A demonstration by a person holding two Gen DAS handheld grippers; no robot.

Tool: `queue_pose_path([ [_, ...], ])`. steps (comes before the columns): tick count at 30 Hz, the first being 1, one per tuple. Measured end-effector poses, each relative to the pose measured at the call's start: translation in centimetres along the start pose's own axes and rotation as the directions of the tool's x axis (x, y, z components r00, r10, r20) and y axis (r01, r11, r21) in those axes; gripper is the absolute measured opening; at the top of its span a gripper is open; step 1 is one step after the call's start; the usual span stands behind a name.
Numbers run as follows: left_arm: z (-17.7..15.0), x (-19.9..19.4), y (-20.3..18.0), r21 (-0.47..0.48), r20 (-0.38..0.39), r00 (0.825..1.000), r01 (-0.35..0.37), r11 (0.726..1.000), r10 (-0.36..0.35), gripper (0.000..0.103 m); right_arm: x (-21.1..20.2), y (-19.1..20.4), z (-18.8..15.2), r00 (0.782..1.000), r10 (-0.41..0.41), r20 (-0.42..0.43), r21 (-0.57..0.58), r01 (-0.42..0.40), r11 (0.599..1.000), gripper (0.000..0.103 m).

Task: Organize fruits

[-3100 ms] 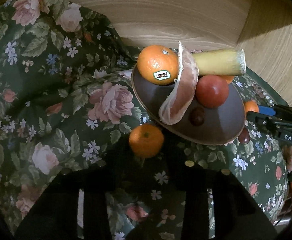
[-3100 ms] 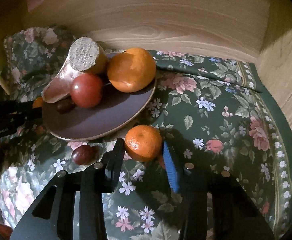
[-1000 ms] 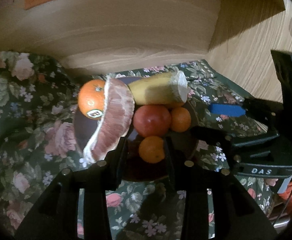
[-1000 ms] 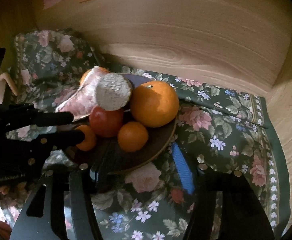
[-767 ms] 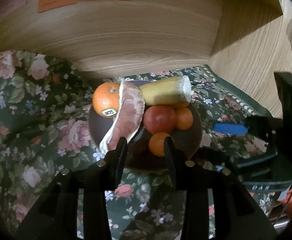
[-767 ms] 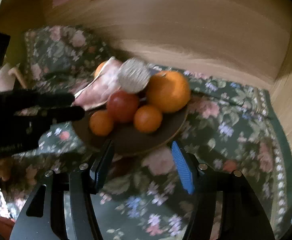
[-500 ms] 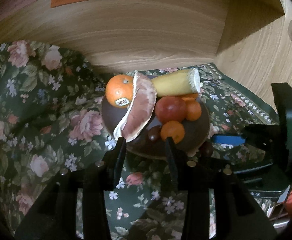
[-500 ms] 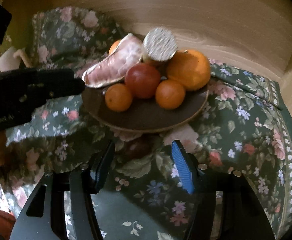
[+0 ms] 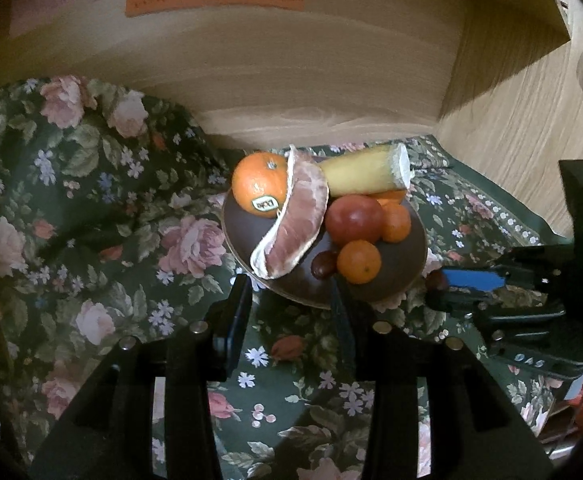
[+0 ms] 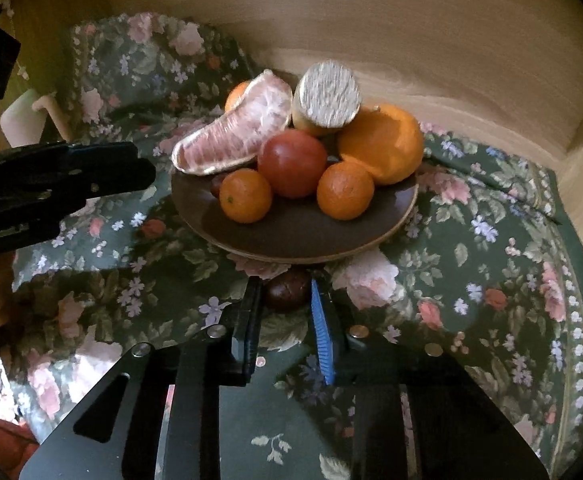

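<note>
On the flowered cloth (image 10: 491,240), the left hand-held gripper (image 9: 289,300) waits with fingers apart and empty before the brown plate (image 10: 299,236) of gathered fruit, while the right hand-held gripper (image 10: 285,296) straddles, not yet clamping, the dark plum (image 10: 286,290) lying just off the plate's near rim, apparently the last to collect.

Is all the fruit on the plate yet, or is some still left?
Nearly all of it. The brown plate already holds two big oranges, a pomelo wedge, a banana piece, a red fruit, two small mandarins and one dark grape. A second dark grape lies on the floral cloth, between the right hand-held gripper fingers, not yet lifted. The left hand-held gripper is open and empty.
</note>
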State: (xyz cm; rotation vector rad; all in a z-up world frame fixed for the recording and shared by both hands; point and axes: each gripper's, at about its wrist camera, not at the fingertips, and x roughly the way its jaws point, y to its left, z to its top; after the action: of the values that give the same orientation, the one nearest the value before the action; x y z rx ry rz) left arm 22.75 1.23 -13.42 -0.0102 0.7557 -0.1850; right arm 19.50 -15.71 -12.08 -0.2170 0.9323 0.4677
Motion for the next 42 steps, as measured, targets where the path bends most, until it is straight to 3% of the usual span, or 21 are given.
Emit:
queue_pose_path([
  [6, 0.1, -1.3, 0.1, -0.008, 0.035, 0.999, -0.012, 1.000, 0.012, 0.040, -0.6, -0.1, 1.4, 0.998, -0.027, 0.048, 0.003, 0.026, 1.000, 0.022],
  [14, -0.2, -2.7, 0.2, 0.002, 0.069, 0.996, -0.064, 0.998, 0.064, 0.040, 2.3, -0.1, 2.3, 0.999, -0.041, -0.005, -0.002, 0.041, 0.999, 0.023],
  [17, -0.3, -3.0, 0.2, -0.006, 0.085, 0.994, -0.072, 0.997, 0.072, 0.043, 2.4, 0.0, 2.3, 0.999, -0.046, -0.003, -0.002, 0.046, 0.999, 0.040],
  [18, -0.3, -3.2, 0.2, -0.008, 0.091, 0.993, -0.074, 0.997, 0.074, 0.044, 2.0, 0.0, 2.3, 0.999, -0.052, 0.006, -0.001, 0.052, 0.999, 0.052],
  [19, -0.3, -3.4, 0.2, -0.007, 0.096, 0.992, -0.076, 0.997, 0.077, 0.044, 1.6, 0.0, 2.3, 0.998, -0.056, 0.024, 0.001, 0.056, 0.998, 0.058],
  [26, 0.0, -6.2, -0.5, -0.019, 0.176, 0.981, -0.085, 0.996, 0.087, 0.044, -3.2, -0.1, 2.3, 0.987, -0.084, 0.136, 0.041, 0.079, 0.996, 0.058],
  [31, 0.2, -10.2, -2.2, -0.015, 0.282, 0.954, -0.099, 0.995, 0.099, 0.044, -9.2, 1.0, 2.3, 0.950, -0.135, 0.280, 0.062, 0.123, 0.990, 0.058],
  [38, 0.1, -16.2, -5.4, -0.018, 0.411, 0.907, -0.089, 0.996, 0.089, 0.044, -16.6, 3.5, 1.7, 0.869, -0.166, 0.466, 0.099, 0.135, 0.986, 0.058],
  [42, -0.5, -19.5, -7.6, 0.006, 0.478, 0.874, -0.108, 0.994, 0.092, 0.059, -20.1, 4.9, 0.6, 0.821, -0.172, 0.544, 0.118, 0.128, 0.985, 0.058],
])
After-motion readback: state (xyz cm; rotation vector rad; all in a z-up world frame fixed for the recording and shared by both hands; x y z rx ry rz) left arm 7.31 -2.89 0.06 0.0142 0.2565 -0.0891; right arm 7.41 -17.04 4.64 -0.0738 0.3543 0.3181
